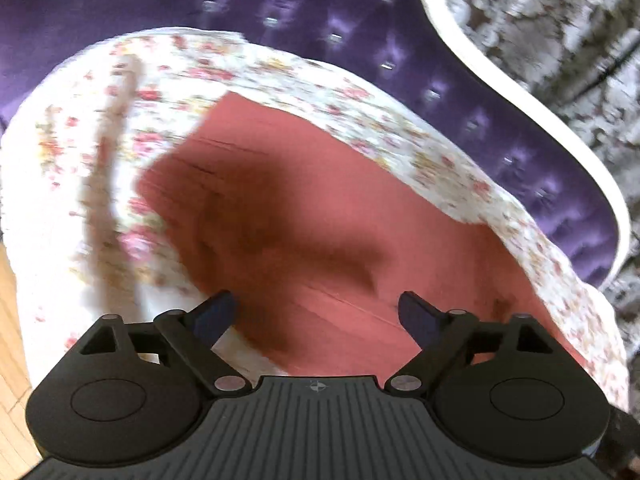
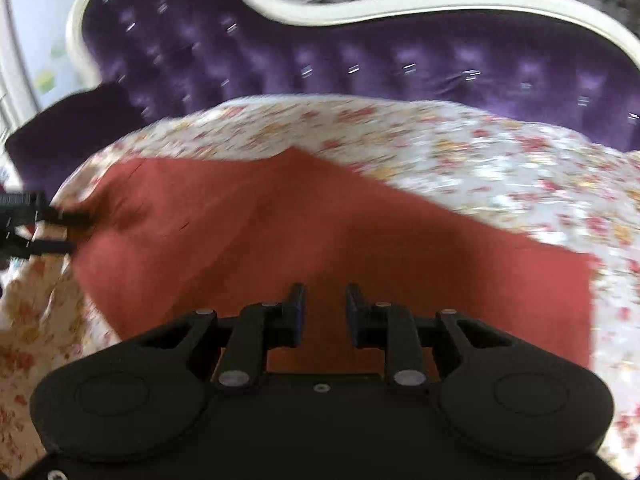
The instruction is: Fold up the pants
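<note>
Left wrist view: the left gripper point(image 1: 316, 312) fills the lower frame with its 2 dark-blue fingers spread wide apart, holding nothing, poised over the brick-red cloth pants point(image 1: 320, 240). The pants lie spread across the centre of the frame on a white floral-print bedsheet point(image 1: 80, 160), which covers a bed backed by a tufted purple velvet headboard point(image 1: 360, 20) with a cream curved frame at the upper right. A strip of light wooden floor point(image 1: 10, 320) shows at the lower left edge.

In the right wrist view the right gripper point(image 2: 326, 308) sits at lower centre, its fingers parallel with a narrow gap between them; red cloth shows through the gap, and no fabric appears pinched. The pants fill the middle of this frame too, their far edge rising to a point at upper centre. At the left edge the other gripper's fingers meet the corner of the pants, though blur hides whether it touches.

My judgement is that the step in hand is taking hold of an edge for a fold. To do it well, each gripper should close on a corner of the same edge, catching only the red cloth and not the sheet beneath, then lift evenly so edges align and creases stay out.

No brand, label or readable writing is visible; only a small crosshair mark sits on the left gripper's body.
</note>
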Tool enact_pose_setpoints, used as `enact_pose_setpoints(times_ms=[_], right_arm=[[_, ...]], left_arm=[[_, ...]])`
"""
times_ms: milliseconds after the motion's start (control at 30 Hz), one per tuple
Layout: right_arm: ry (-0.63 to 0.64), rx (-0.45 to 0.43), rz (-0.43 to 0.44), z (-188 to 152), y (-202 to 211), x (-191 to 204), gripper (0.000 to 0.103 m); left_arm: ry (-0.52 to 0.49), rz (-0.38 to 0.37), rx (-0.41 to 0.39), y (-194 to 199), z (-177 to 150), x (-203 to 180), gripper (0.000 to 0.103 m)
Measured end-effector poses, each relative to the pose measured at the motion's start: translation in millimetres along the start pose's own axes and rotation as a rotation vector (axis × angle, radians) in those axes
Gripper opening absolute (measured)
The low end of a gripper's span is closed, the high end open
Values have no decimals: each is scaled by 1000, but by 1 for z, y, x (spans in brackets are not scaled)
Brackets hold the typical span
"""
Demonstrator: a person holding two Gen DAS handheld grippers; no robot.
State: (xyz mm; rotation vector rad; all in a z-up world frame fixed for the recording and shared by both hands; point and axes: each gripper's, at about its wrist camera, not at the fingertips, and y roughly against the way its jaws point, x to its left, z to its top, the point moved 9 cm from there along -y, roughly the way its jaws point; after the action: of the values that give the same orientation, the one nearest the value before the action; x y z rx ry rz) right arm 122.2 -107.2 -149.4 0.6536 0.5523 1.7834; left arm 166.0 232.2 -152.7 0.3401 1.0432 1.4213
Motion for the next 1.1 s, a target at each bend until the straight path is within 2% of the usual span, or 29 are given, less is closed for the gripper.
enact_pose_setpoints(times_ms=[100, 200, 267, 333, 567, 767, 933, 1000, 1067, 1100], right_arm=[[13, 29, 10, -7, -8, 10, 35], [26, 38, -1, -11, -10, 13, 35], [22, 41, -1, -10, -10, 13, 35], [20, 44, -5, -9, -10, 12, 34], [43, 41, -15, -6, -17, 17, 36], [37, 28, -4, -6, -20, 15, 36], [74, 30, -21, -6, -20, 20, 37], [78, 29, -24, -6, -20, 20, 37], [71, 30, -18, -6, -20, 20, 37], [67, 31, -14, -6, -20, 20, 37]], left_arm=[[-17, 44, -13, -5, 3, 13, 91], [11, 28, 13, -17, 3, 19, 91], [17, 21, 4, -21, 5, 23, 99], [9, 15, -14, -25, 13, 21, 101], [17, 6, -28, -41, 35, 22, 102], [-76, 78, -20, -46, 30, 13, 102], [-174, 174, -25, -51, 24, 5, 101], [-168, 214, -57, -48, 25, 6, 84], [-163, 251, -97, -40, 28, 9, 47], [-163, 251, -105, -37, 30, 9, 40]])
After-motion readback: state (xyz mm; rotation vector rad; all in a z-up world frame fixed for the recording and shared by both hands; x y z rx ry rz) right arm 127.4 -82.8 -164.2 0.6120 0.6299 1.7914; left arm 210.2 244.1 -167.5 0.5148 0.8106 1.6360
